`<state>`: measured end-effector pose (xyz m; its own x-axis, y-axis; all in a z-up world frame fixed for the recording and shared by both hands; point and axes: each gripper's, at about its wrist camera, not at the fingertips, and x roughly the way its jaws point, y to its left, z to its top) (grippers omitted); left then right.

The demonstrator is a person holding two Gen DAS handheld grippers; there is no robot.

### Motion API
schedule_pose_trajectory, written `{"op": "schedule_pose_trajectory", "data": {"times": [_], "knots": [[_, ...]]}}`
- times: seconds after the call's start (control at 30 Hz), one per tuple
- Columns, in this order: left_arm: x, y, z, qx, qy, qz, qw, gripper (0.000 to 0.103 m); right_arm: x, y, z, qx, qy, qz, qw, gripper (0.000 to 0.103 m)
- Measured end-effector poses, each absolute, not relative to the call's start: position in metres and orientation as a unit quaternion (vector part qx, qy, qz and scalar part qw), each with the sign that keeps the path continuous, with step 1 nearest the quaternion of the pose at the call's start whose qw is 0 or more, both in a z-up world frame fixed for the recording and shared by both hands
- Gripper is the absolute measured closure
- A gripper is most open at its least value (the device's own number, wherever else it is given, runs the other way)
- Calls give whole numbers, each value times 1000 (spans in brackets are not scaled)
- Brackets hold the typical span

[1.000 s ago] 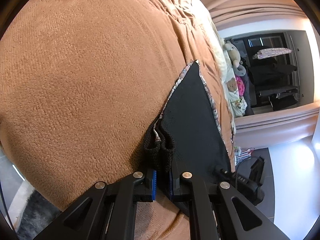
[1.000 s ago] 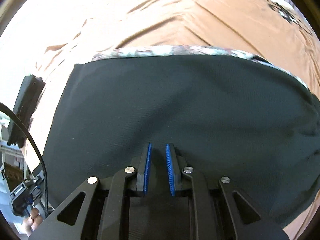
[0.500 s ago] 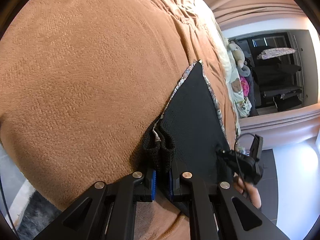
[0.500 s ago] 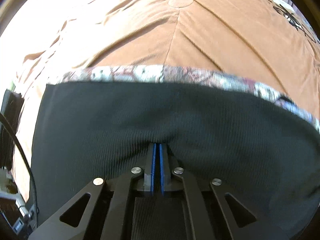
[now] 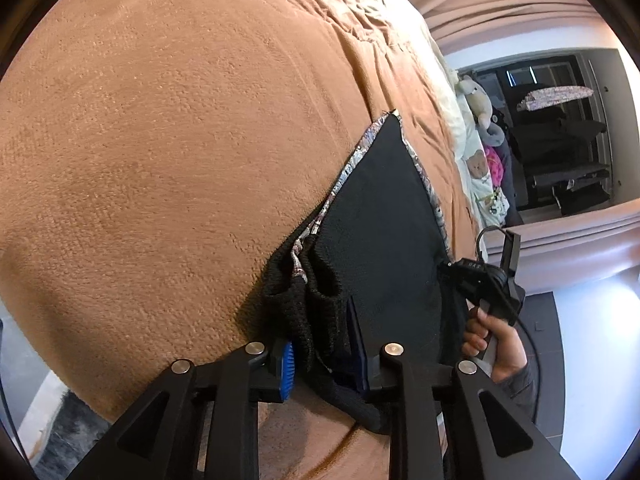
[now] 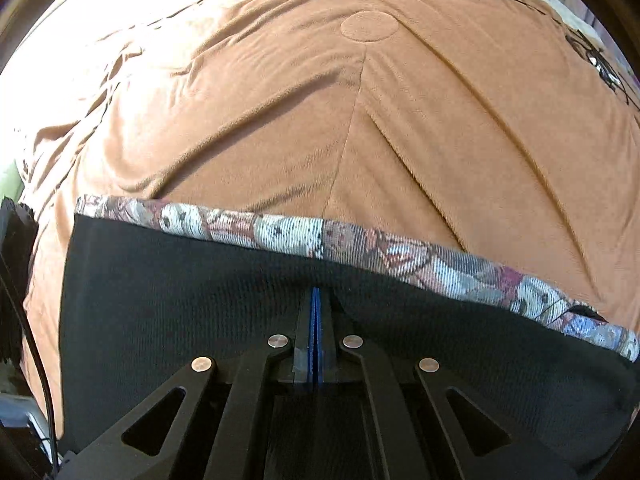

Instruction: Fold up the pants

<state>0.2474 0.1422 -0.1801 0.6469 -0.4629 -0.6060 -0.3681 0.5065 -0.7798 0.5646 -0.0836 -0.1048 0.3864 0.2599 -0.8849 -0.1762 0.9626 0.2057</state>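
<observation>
One pair of pants (image 5: 384, 232) lay folded, black, patterned trim at 12 o'clock; left gripper (image 5: 324, 344) jaws were parting around a bunched edge, right gripper (image 6: 316, 320) clamped its fabric

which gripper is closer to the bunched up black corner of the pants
Left. The left gripper has the bunched corner between its jaws, which have just been opening. The right gripper is shut further along the near edge of the pants, on the flat fabric.

A home bedroom. A brown fleece blanket (image 5: 168, 152) covers the bed. Stuffed toys (image 5: 478, 100) sit at its far right edge.
</observation>
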Motion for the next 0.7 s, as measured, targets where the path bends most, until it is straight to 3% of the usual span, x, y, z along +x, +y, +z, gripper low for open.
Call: {"op": "schedule_pose_trajectory", "data": {"times": [0.23, 0.33, 0.4, 0.7], "knots": [[248, 141, -181, -494, 417, -30, 762, 71, 525, -108, -93, 59, 543, 157, 823, 103], [249, 143, -182, -486, 422, -22, 765, 90, 503, -108, -95, 64, 547, 173, 816, 103], [247, 145, -184, -492, 420, -26, 762, 94, 486, -108, -97, 74, 549, 189, 811, 103], [243, 154, -180, -507, 397, -44, 764, 95, 407, -109, -101, 70, 547, 241, 799, 103]]}}
